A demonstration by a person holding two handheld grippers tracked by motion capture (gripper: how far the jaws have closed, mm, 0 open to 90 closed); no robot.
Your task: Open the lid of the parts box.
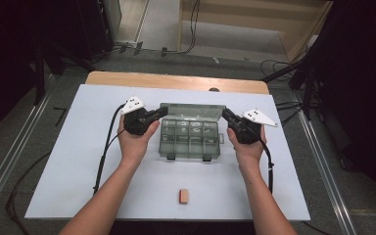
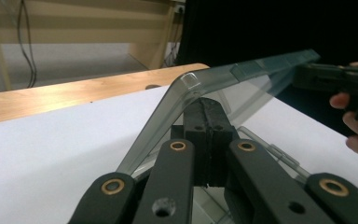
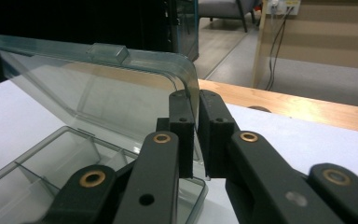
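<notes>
Plastic box (image 1: pixel 190 138) sits mid-bench (image 1: pixel 78 161), lid (image 3: pixel 98 88) raised. Left tool (image 2: pixel 205 128) and right tool (image 3: pixel 196 133) each clamped on a side edge of the lid, likely so it swings evenly without twisting. Small block (image 1: pixel 184 196) lies untouched near the front.

— What colour is the box (image 1: pixel 190 138)?
— Smoky grey-green and see-through, its lid (image 1: pixel 192 111) the same tint.
— The left tool (image 1: pixel 162 112) and right tool (image 1: pixel 225 114)?
— Both black, with brass-coloured rivets on the arms and a pale grey plate on top.
— The counter (image 1: pixel 78 161)?
— A white sheet over light wood at the far edge.
— The little block (image 1: pixel 184 196)?
— Pinkish-orange with a paler side.
</notes>
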